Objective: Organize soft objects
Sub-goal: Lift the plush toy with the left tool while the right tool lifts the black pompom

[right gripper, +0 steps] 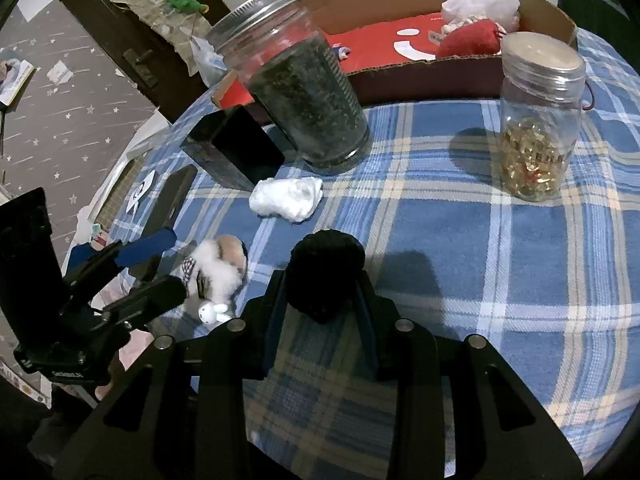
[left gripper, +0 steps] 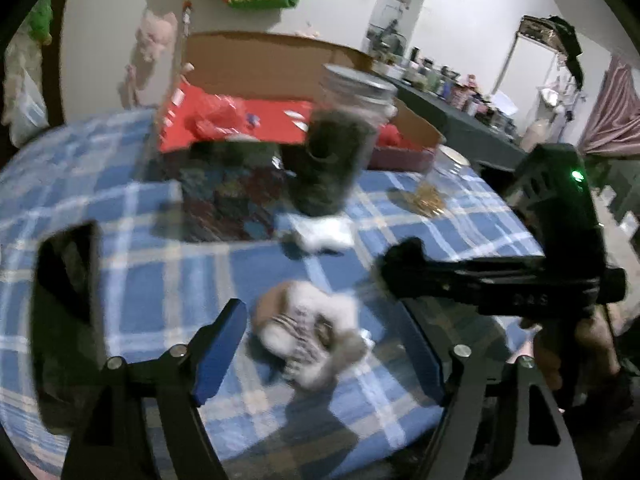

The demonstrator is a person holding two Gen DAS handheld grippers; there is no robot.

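1. You are looking at a job that seems only partly done: a white fluffy ball and a red soft thing are already lying in the cardboard box at the far side of the table, while a white cotton wad and a small plush toy are still sitting out on the blue checked cloth
2. You are carrying a black knitted ball in your right gripper, its jaws clamped on it and holding it above the cloth, well short of the box
3. You are holding your left gripper with its blue pads spread apart; the plush toy is lying between them on the cloth, and no pad seems to be touching it, though that view is blurred
4. You are keeping the two grippers close together, the plush toy just beside the black ball, with the dark-filled jar standing between them and the box
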